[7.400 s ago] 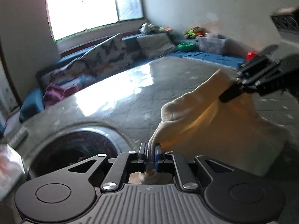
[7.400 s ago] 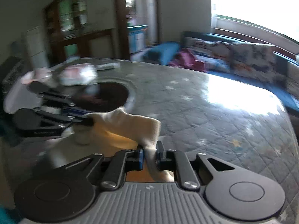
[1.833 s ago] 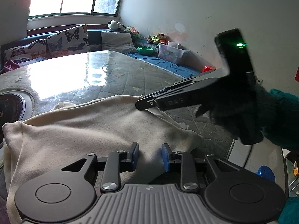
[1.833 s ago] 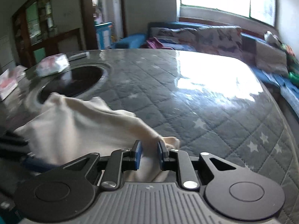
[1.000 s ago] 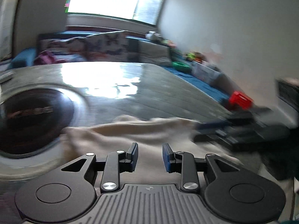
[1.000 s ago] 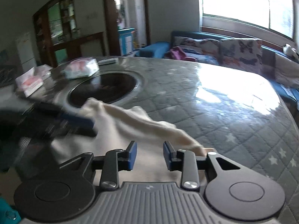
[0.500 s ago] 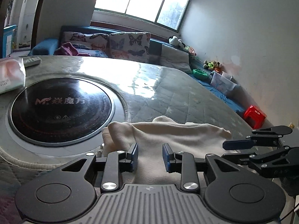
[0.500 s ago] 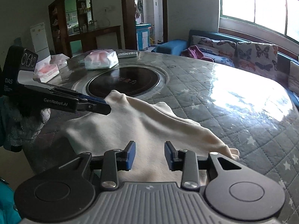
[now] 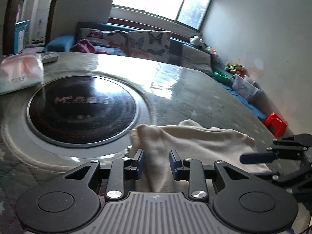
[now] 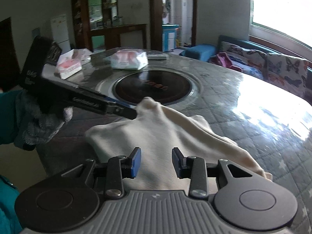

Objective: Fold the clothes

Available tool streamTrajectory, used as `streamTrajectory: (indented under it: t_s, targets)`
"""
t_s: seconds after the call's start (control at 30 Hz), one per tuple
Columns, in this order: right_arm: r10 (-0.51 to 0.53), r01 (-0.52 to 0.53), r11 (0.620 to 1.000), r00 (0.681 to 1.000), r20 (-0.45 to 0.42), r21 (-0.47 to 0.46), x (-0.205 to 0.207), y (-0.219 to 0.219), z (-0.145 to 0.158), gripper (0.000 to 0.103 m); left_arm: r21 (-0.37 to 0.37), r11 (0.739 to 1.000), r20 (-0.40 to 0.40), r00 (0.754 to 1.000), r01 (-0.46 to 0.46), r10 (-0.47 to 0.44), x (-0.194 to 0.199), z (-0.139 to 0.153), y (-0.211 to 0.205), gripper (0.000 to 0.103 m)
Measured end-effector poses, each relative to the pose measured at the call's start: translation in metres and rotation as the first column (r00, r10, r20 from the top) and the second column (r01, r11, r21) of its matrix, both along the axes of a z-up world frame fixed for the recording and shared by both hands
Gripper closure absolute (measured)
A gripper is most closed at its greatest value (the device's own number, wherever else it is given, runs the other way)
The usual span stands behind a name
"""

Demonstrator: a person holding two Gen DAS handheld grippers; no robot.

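Note:
A cream garment [image 9: 187, 142] lies bunched on the grey quilted table [image 9: 195, 89], just in front of the round black cooktop [image 9: 81, 105]. My left gripper [image 9: 155, 162] is open, with a raised ridge of the cloth between its jaws. In the right wrist view the garment [image 10: 161, 136] spreads toward me, and the left gripper [image 10: 126, 110] reaches in from the left at its raised far corner. My right gripper [image 10: 156, 162] is open and empty, hovering over the near part of the cloth. It also shows in the left wrist view [image 9: 253, 157] at the cloth's right edge.
Tissue packs [image 10: 128, 59] and a remote [image 10: 157, 56] lie on the table beyond the cooktop. A sofa with butterfly cushions [image 9: 136, 42] runs along the far wall. A red stool [image 9: 276, 123] and a storage bin [image 9: 245, 86] stand on the floor at the right.
Both grippers let go of the garment earlier and stay open. In the last half second the left gripper has edged forward over the cloth's raised corner; the right gripper stays over the near part.

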State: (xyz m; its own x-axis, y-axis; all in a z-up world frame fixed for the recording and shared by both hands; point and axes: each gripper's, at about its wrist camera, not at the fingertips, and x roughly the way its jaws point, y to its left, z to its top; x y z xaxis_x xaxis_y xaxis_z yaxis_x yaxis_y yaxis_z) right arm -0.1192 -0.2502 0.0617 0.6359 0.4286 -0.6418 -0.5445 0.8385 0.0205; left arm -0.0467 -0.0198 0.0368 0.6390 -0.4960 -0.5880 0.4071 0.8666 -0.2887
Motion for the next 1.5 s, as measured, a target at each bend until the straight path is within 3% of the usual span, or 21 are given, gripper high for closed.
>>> streamTrajectory:
  t_s: [0.2,0.47,0.7,0.8,0.93,1.23,1.5]
  targets:
    - [0.115,-0.114,0.993,0.993,0.0,-0.035,-0.003,0.029,0.0,0.062,0.014,0.997,-0.025,0.997,-0.071,0.071,0.002,0.002,0.014,0.071]
    - [0.272,-0.271,0.958,0.962,0.005,-0.091,-0.009,0.075,-0.007,0.062,-0.001,0.991,-0.068,0.989,-0.131,0.13,0.001,0.005,0.023,0.056]
    - [0.33,-0.321,0.932,0.943,0.03,-0.172,-0.01,0.107,-0.021,0.062,-0.03,0.987,-0.11,0.982,-0.159,0.155,-0.001,0.007,0.028,0.048]
    - [0.329,-0.318,0.929,0.944,0.025,-0.191,-0.008,0.114,-0.027,0.064,-0.059,0.984,-0.135,0.978,-0.167,0.158,-0.001,0.007,0.031,0.047]
    - [0.316,-0.303,0.929,0.948,0.029,-0.211,-0.009,0.117,-0.032,0.081,-0.093,0.978,-0.175,0.97,-0.185,0.167,0.0,0.005,0.033,0.045]
    - [0.248,-0.247,0.968,0.969,0.008,-0.05,0.001,0.096,-0.014,0.098,-0.182,0.95,-0.298,0.935,-0.253,0.192,0.009,-0.002,0.035,0.041]
    - [0.188,-0.187,0.979,0.982,-0.003,0.083,0.008,0.067,0.004,0.099,-0.263,0.911,-0.406,0.893,-0.317,0.193,0.016,-0.01,0.034,0.039]
